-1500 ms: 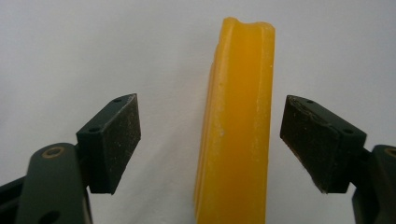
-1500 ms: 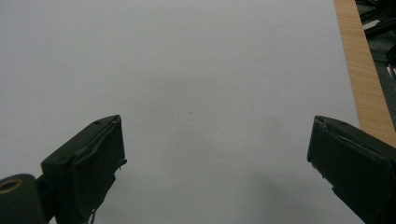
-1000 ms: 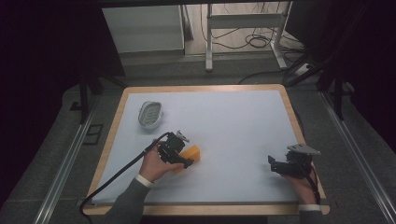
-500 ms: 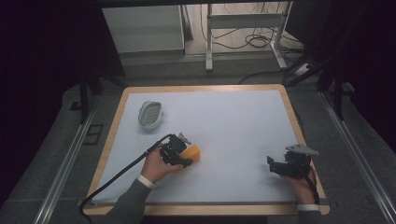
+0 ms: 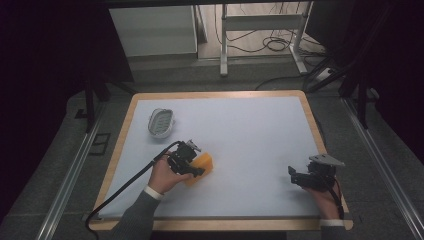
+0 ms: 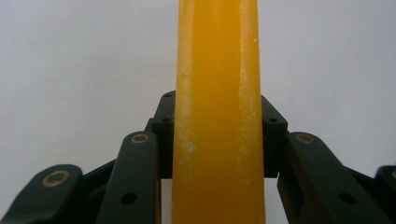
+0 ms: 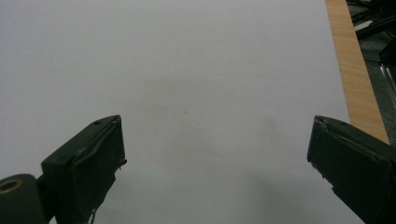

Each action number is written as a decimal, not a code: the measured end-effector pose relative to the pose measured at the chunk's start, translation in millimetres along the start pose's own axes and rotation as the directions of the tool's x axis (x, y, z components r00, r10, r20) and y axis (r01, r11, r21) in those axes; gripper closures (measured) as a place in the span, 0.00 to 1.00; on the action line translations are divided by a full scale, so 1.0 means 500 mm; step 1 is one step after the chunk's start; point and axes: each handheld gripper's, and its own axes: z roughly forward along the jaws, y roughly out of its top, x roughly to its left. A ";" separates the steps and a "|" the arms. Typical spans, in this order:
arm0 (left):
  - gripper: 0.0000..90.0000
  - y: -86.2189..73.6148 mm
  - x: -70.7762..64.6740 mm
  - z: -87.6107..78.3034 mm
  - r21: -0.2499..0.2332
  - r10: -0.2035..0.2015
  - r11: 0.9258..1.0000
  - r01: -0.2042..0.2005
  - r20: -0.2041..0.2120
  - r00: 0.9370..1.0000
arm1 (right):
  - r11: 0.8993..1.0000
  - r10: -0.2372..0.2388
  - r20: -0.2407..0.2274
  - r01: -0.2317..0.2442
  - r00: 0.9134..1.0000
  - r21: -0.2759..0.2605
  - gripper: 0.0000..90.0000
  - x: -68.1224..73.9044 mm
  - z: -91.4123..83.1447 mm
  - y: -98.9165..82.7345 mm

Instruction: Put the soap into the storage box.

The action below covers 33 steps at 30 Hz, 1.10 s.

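Note:
An orange-yellow bar (image 5: 205, 161) lies on the white table top left of the middle. My left gripper (image 5: 196, 170) reaches it from the near left. Its jaws have just been closing with the bar between them. In the left gripper view the bar (image 6: 218, 70) stands between the two black pads (image 6: 164, 135), which press on both its sides. My right gripper (image 5: 295, 177) rests near the front right corner, pointing left. Its jaws stand wide open (image 7: 217, 154) over bare white surface, with nothing between them.
A grey oval dish (image 5: 161, 121) sits at the back left of the table. The white surface (image 5: 250, 130) has a wooden rim (image 5: 215, 94). The left gripper's cable (image 5: 125, 187) trails off the front left edge. Dark floor and metal frames surround the table.
The left gripper has stayed at the orange bar with only a slight shift of the hand, its jaws drawn in against the bar. The right hand has kept still.

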 end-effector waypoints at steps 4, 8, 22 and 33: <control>0.68 -0.001 0.010 -0.021 -0.031 -0.012 0.999 0.011 -0.003 1.000 | 1.000 0.000 0.000 0.000 1.000 0.000 0.05 0.000 0.000 0.000; 0.68 -0.003 0.022 -0.041 -0.054 -0.025 0.998 0.024 -0.020 0.999 | 1.000 0.000 0.002 0.000 1.000 0.001 0.05 0.000 0.000 0.000; 0.68 -0.003 0.049 -0.088 -0.112 -0.060 0.992 0.055 -0.041 0.997 | 1.000 0.001 0.004 -0.001 1.000 -0.002 0.05 -0.002 -0.001 0.000; 0.68 0.000 0.058 -0.104 -0.133 -0.068 0.989 0.059 -0.063 0.996 | 1.000 0.006 0.007 -0.006 1.000 -0.001 0.05 -0.004 -0.002 0.000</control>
